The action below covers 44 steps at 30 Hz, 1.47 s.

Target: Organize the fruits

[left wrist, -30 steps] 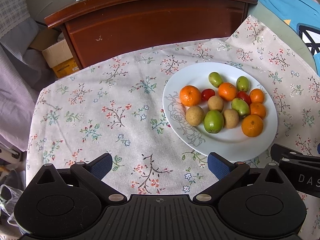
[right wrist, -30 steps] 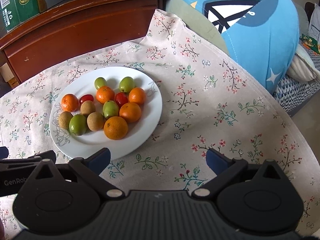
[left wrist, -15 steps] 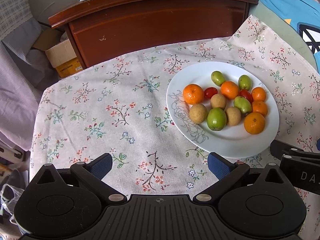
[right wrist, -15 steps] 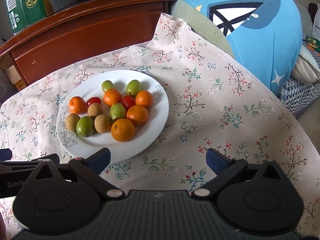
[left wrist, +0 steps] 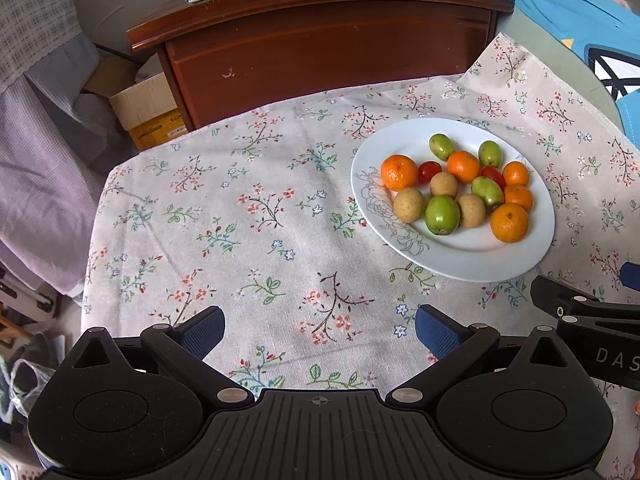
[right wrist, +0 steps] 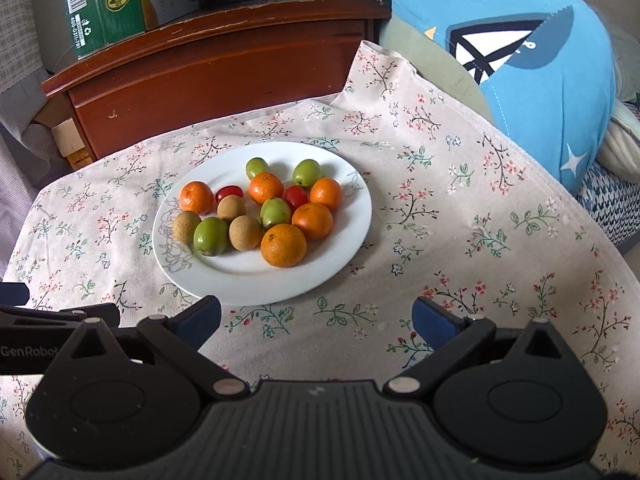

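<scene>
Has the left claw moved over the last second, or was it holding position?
Yes. The left claw has drawn back and away from the white plate; the wooden cabinet shows more fully.

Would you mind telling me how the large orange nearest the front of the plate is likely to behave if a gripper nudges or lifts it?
The large orange looks round, so it would probably roll if nudged, likely into the tan fruit beside it. Its dimpled peel should give the pads fair grip. The white plate looks smooth and shallow, so a hard push might send it over the rim.
</scene>
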Motion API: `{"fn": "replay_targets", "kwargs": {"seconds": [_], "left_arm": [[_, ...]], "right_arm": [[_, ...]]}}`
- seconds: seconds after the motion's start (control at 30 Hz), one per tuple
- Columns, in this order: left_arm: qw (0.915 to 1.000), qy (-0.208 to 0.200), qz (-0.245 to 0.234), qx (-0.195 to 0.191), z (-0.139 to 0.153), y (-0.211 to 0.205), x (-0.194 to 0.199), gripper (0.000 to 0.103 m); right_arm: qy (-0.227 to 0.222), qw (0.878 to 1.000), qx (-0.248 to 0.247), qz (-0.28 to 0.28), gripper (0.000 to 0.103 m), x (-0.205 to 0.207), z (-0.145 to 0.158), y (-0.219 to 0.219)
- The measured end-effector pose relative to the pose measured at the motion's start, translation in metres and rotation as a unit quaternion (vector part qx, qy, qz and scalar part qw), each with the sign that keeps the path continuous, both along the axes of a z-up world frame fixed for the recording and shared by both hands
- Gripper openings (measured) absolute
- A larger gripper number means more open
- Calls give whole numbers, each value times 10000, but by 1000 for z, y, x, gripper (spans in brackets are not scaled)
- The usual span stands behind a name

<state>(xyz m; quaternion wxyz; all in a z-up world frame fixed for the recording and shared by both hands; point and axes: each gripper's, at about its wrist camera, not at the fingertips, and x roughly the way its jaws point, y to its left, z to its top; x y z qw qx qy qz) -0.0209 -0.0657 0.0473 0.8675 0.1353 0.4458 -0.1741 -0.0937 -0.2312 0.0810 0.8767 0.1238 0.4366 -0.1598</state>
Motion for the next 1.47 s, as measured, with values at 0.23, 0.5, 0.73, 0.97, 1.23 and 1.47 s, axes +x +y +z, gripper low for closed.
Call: {"fn": "replay_targets", "kwargs": {"seconds": [0.23, 0.5, 0.73, 0.97, 1.23, 1.47], "left_arm": [[9999, 64, 25, -77, 0, 21, -14, 102], [9998, -41, 35, -200, 13, 39, -22, 102], [9991, 2, 200, -365, 19, 53, -21, 102], [9989, 11, 305, -367, 18, 58, -19, 102], [9990, 58, 328, -297, 12, 54, -17, 102], [9991, 67, 371, -188, 7, 51, -15, 102]], "right_arm": [[125, 9999, 24, 85, 101, -22, -21, 21], [148, 9998, 66, 150, 101, -42, -36, 49], [-102, 9981, -360, 485, 102, -35, -43, 68], [-513, 9958, -465, 603, 102, -23, -51, 72], [-666, 9931, -460, 848, 103, -10, -54, 74], [-683, 9929, -442, 867, 103, -10, -55, 73]]}}
